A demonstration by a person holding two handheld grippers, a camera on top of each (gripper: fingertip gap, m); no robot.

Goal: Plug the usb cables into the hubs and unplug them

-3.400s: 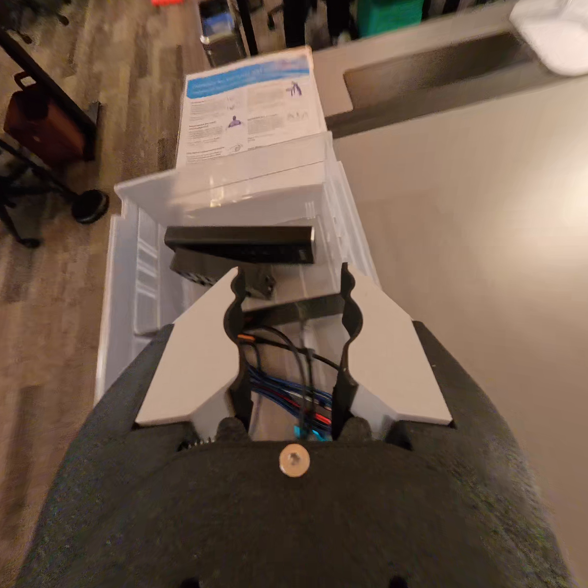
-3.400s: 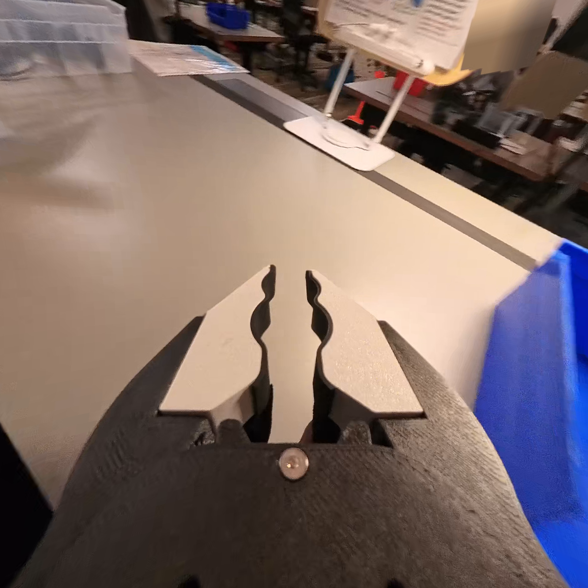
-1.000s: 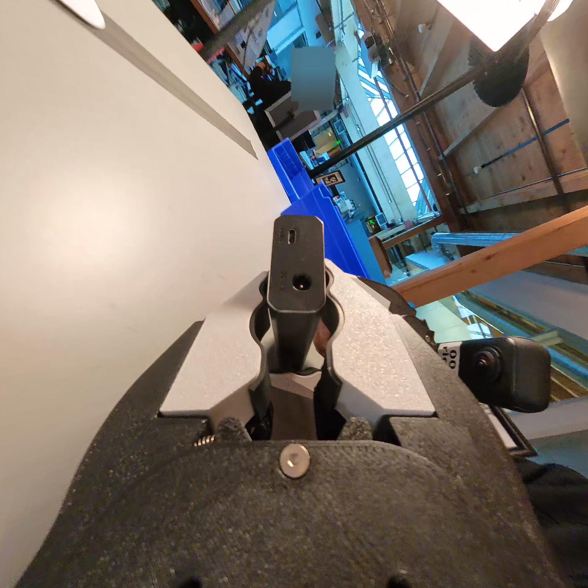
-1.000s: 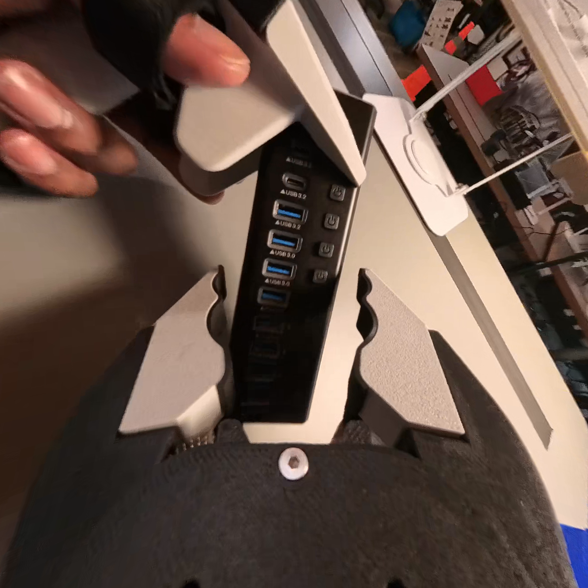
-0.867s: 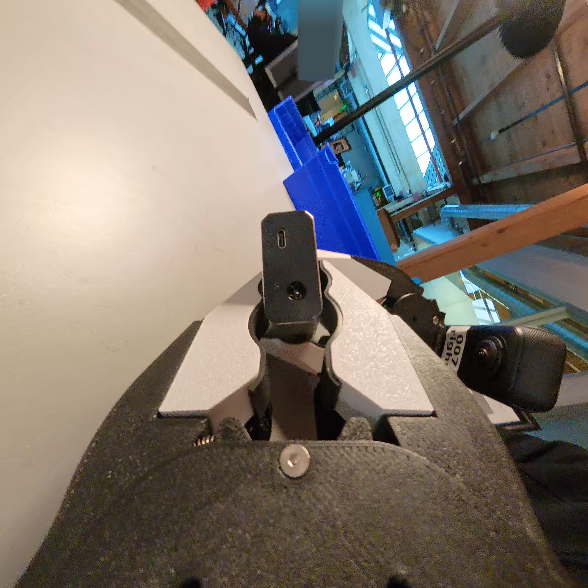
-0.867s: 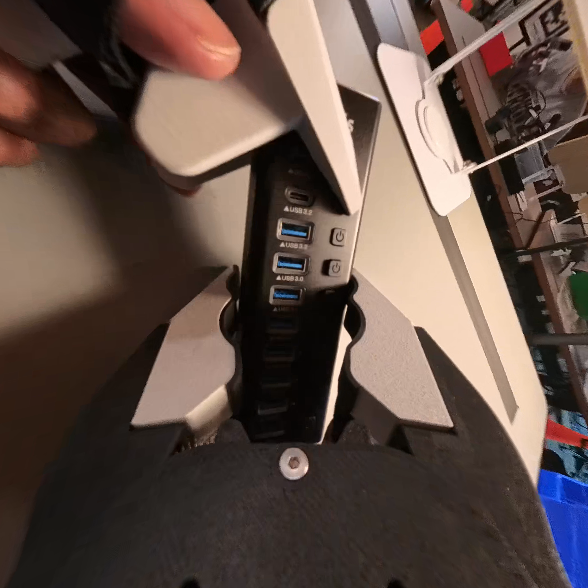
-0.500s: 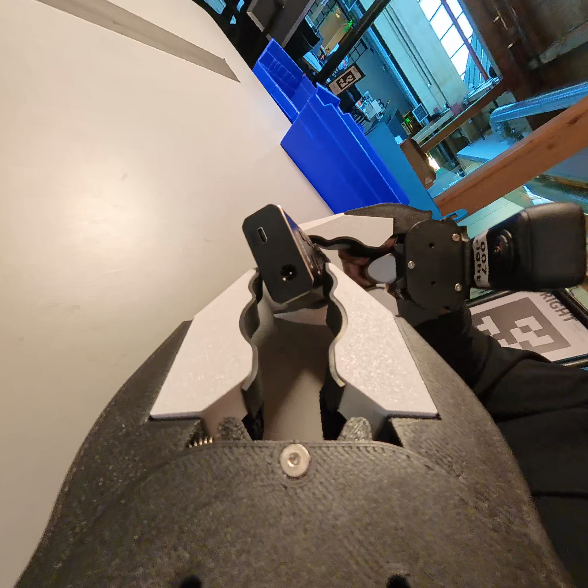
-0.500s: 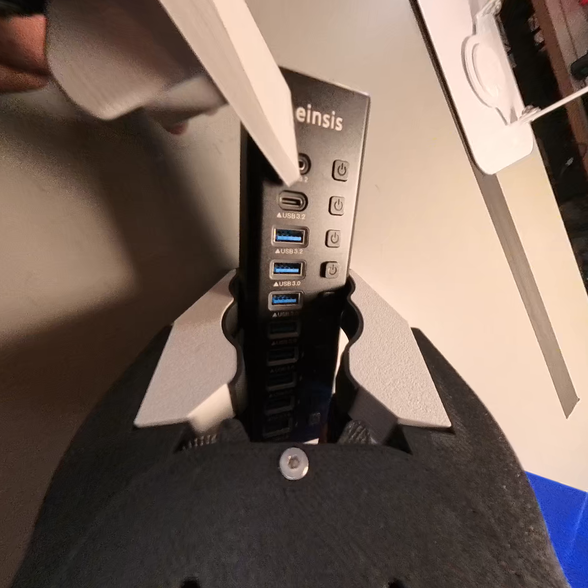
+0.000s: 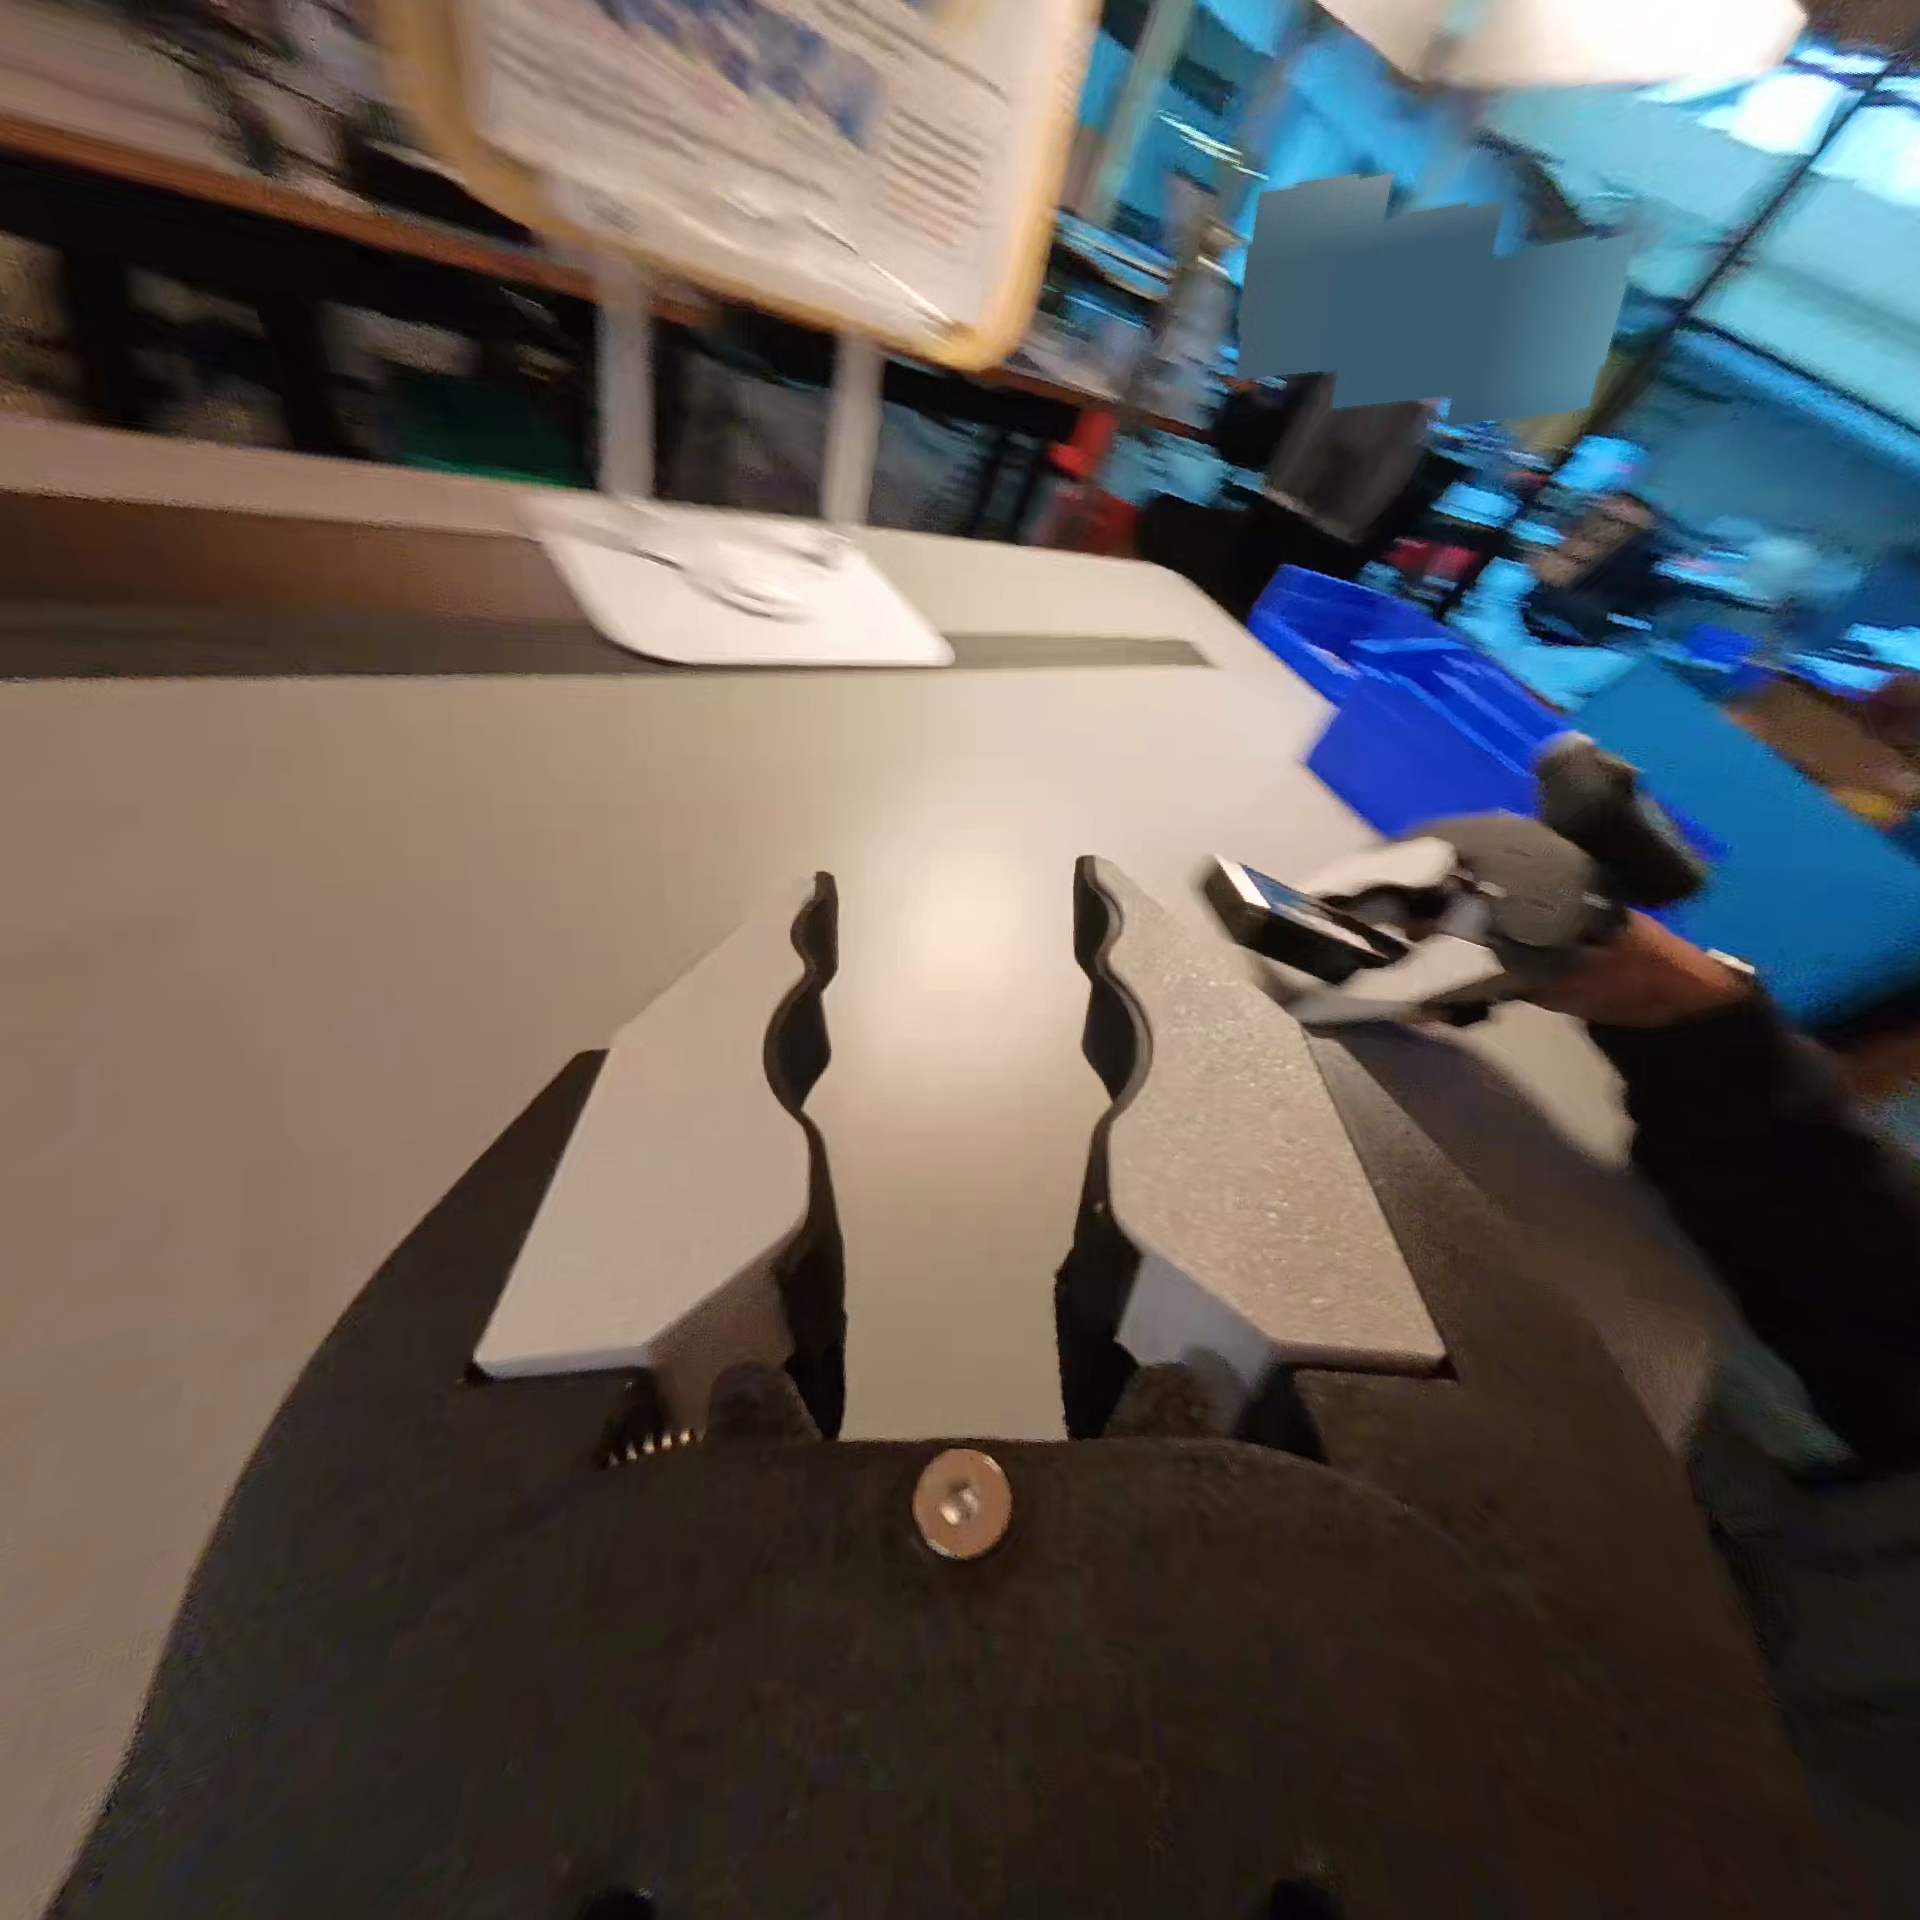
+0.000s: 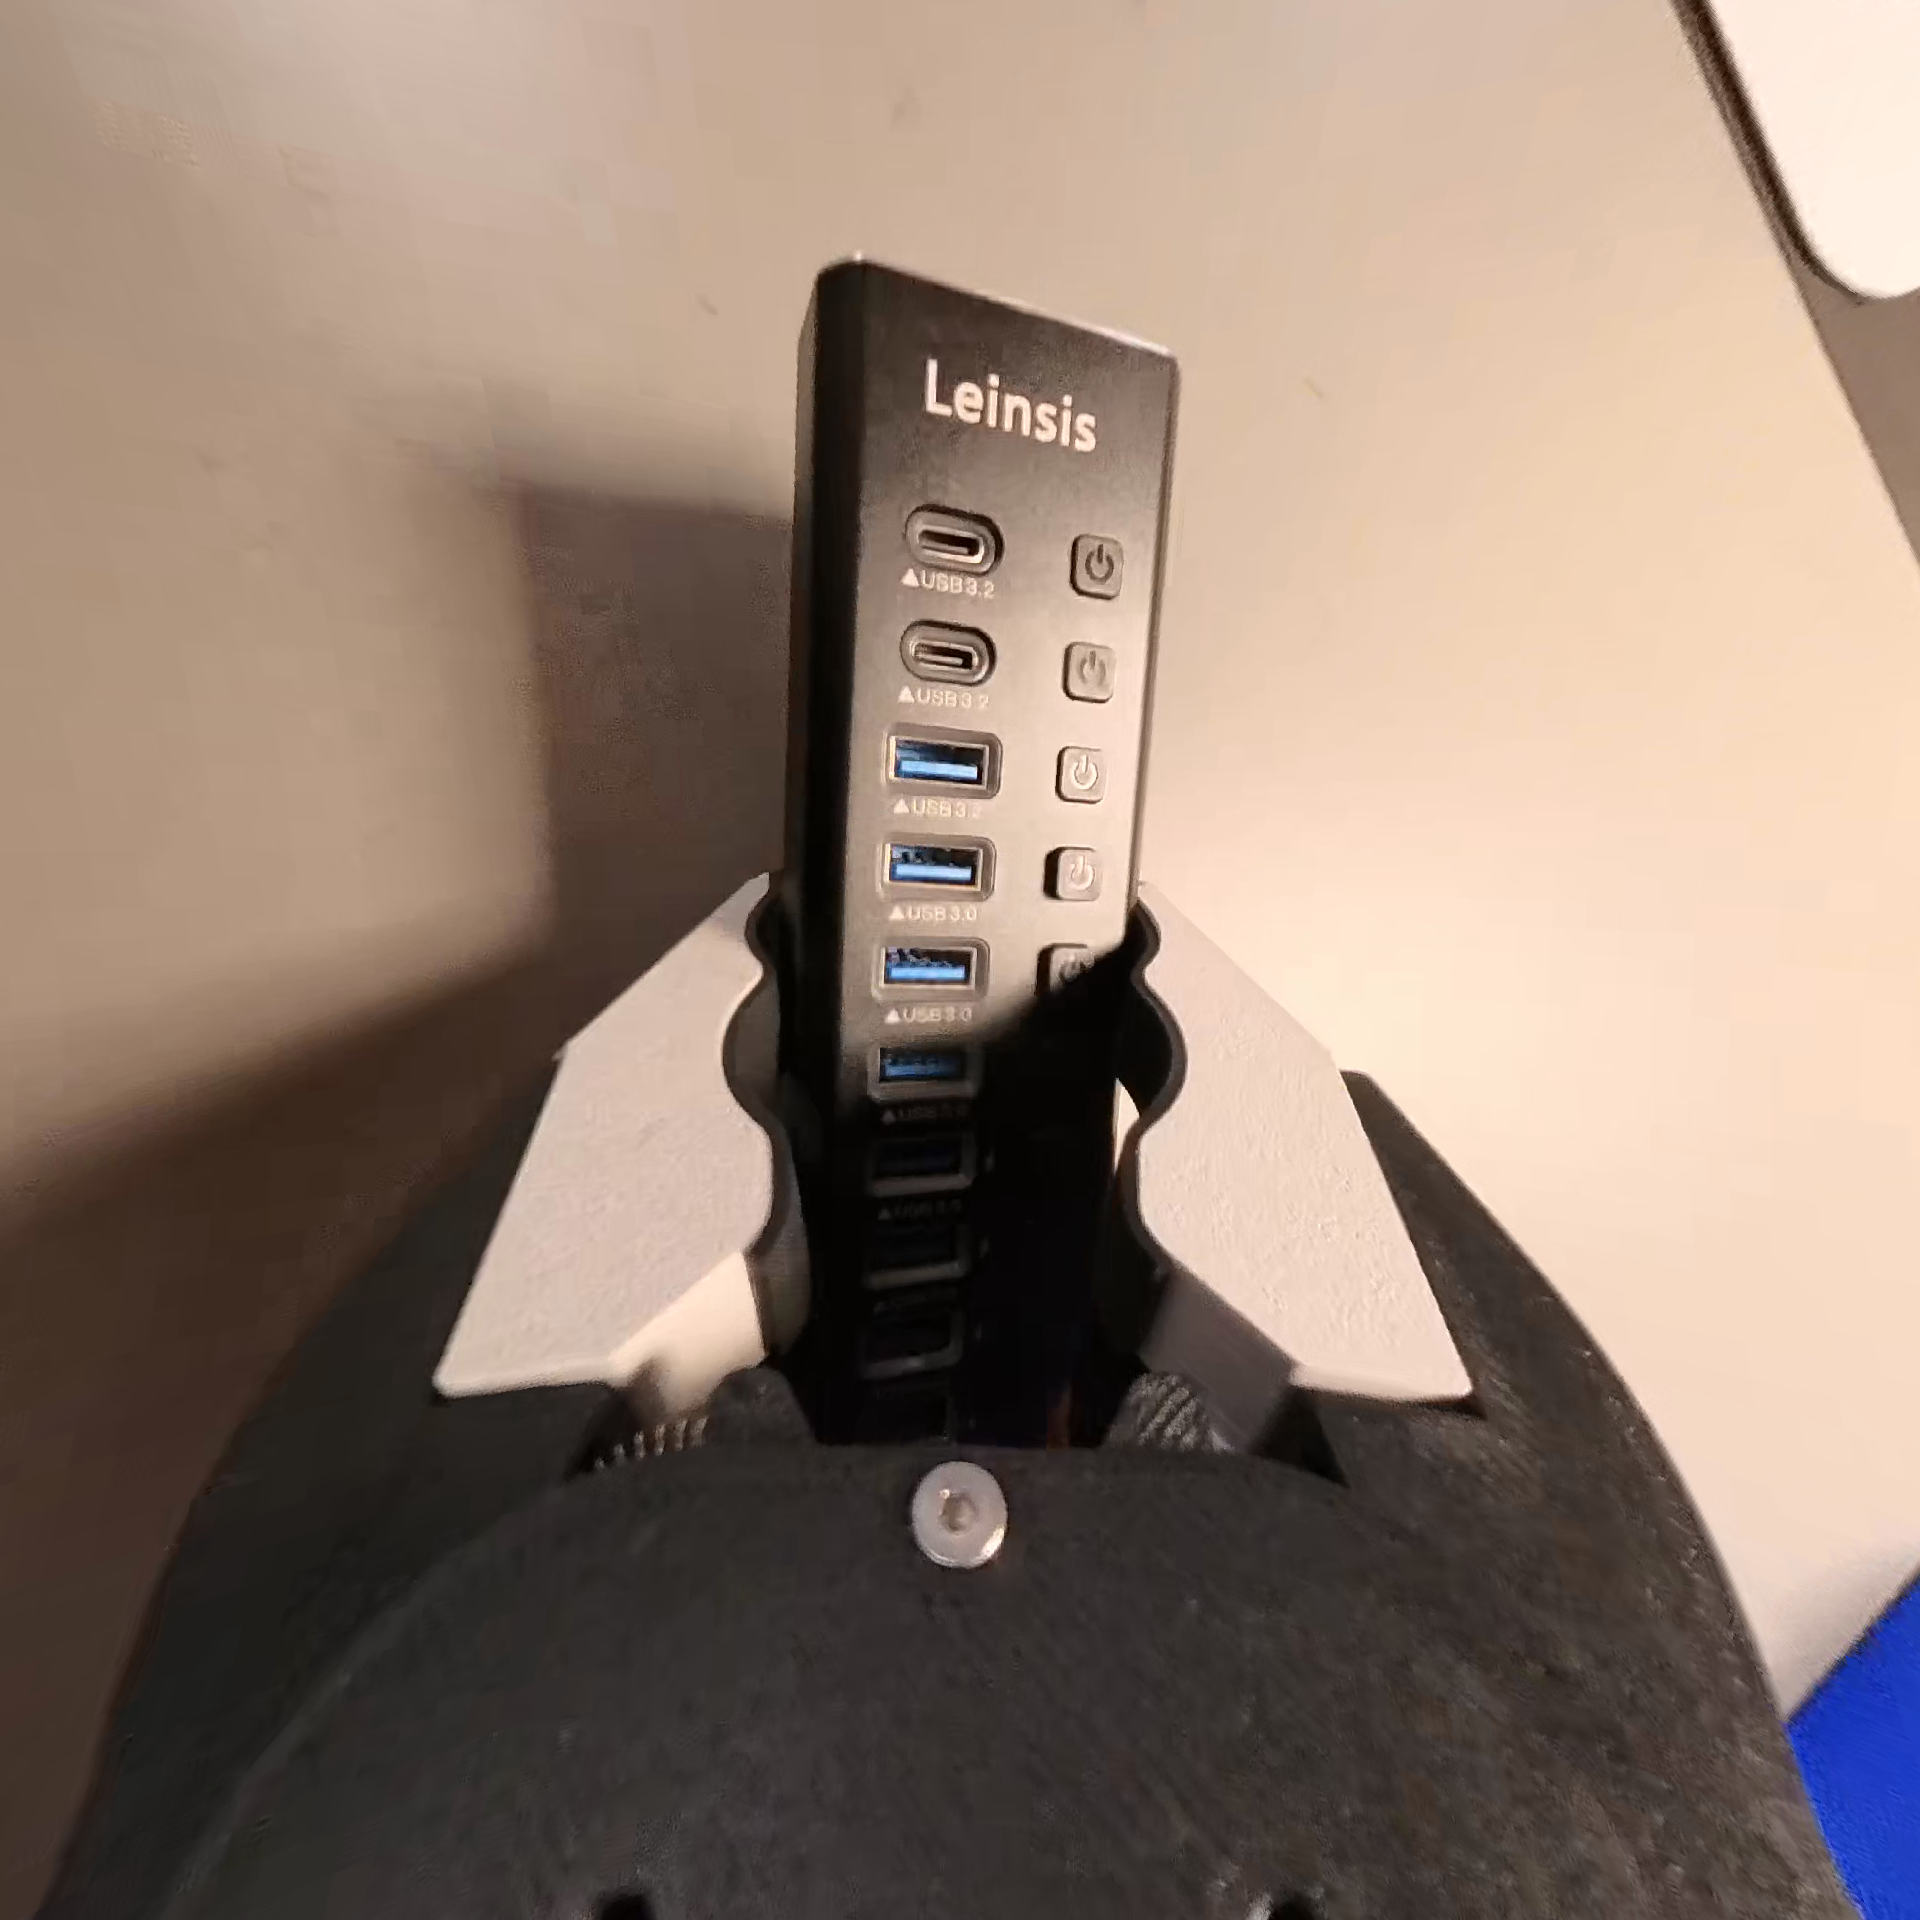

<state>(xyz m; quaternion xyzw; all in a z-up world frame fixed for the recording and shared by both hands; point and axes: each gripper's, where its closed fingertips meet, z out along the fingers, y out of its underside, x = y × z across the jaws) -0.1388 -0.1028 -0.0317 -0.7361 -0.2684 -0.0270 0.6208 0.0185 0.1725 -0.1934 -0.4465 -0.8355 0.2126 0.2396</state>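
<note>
A black USB hub [image 10: 987,623] with a row of ports and small power buttons stands lengthwise between my right gripper's fingers. My right gripper [image 10: 956,899] is shut on the hub's lower half and holds it over the grey table [image 10: 1455,727]. My left gripper [image 9: 951,894] is open and empty, just above the table [image 9: 416,883]. In the left wrist view, the right gripper [image 9: 1423,935] shows blurred at the right with the hub [image 9: 1288,920] in it. No USB cable is in view.
A white stand base [image 9: 748,608] with a tilted sign board [image 9: 748,135] sits at the table's far side; its corner shows in the right wrist view [image 10: 1849,125]. Blue bins [image 9: 1392,696] stand beyond the table's right edge. A dark-sleeved arm [image 9: 1787,1195] is at right. There is about 35 cm between the tips of the two grippers.
My left gripper has let go of the hub, opened and swung away to face across the table. My right gripper has closed on the hub and now holds it alone.
</note>
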